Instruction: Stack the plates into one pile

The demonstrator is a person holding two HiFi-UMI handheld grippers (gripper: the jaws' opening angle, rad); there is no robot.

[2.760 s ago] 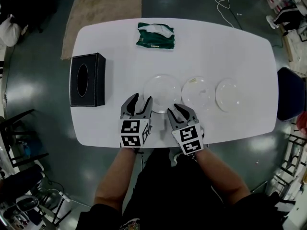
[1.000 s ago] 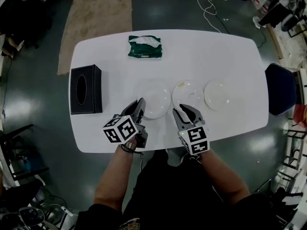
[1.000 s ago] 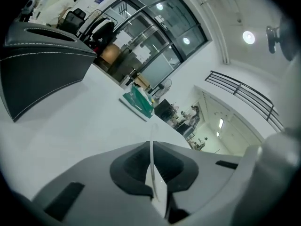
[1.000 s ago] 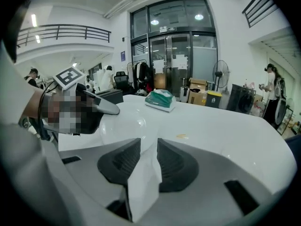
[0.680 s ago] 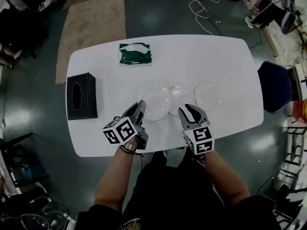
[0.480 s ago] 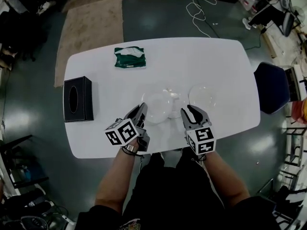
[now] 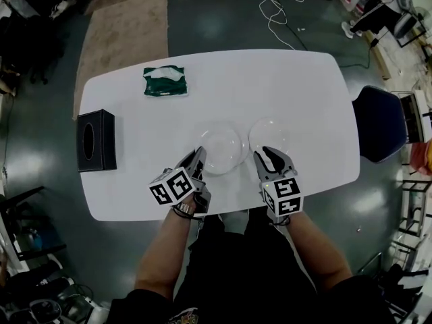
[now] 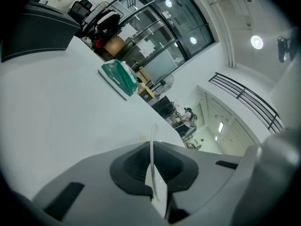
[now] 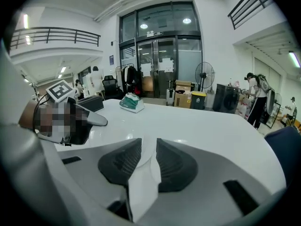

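Two white plate outlines show on the white table (image 7: 304, 86). My left gripper (image 7: 197, 159) is shut on the near rim of the left plate (image 7: 221, 146); its thin edge (image 8: 151, 145) stands pinched between the jaws (image 8: 153, 173). The plate that lay in the middle earlier cannot be told apart from it. My right gripper (image 7: 268, 155) is at the near rim of the right plate (image 7: 270, 133). Its jaws (image 9: 148, 157) have just been closing, but they stand apart with the rim between them and a gap showing.
A green tissue pack (image 7: 164, 81) lies at the table's far left and a black tissue box (image 7: 95, 140) at its left end. A blue chair (image 7: 378, 123) stands off the right end. In the right gripper view the left gripper (image 9: 70, 119) is close on the left.
The left gripper has carried its plate rightwards onto where the middle plate lay. The right gripper has shifted right, from the middle plate to the right plate's rim.
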